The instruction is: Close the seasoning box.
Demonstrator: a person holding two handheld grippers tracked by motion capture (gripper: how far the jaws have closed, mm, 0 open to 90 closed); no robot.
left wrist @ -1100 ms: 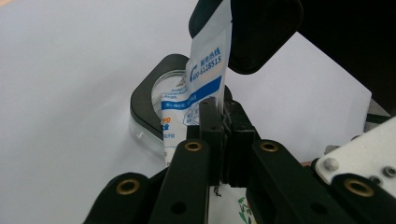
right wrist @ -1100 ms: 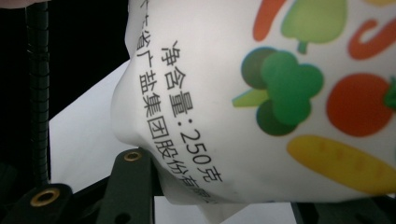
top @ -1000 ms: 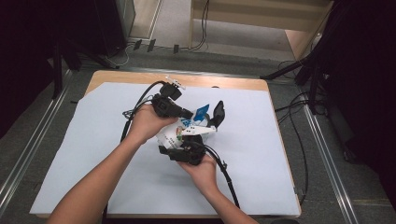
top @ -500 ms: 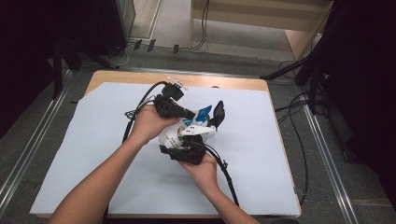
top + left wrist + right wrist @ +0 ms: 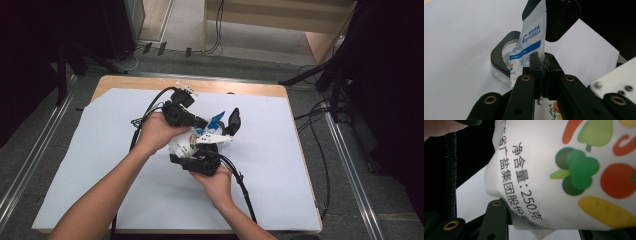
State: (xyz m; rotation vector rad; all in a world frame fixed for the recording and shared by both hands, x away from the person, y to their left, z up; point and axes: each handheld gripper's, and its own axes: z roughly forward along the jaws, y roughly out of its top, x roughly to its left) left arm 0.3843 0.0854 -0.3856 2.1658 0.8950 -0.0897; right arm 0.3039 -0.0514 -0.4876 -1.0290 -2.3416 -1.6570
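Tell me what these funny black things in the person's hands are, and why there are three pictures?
Those are grabbers: tools with two black jaws that squeeze like tongs. A person holds one in each hand. One picture comes from a camera up high, looking down at the table, which is covered with white paper. There you see the left grabber and the right grabber. The other two pictures come from little cameras riding on each grabber, so they look along the jaws. Both grabbers hold the same white bag with blue writing and vegetable drawings. The left one pinches its thin top edge; the right one squeezes its fat body. A black clip sits at the bag's end.
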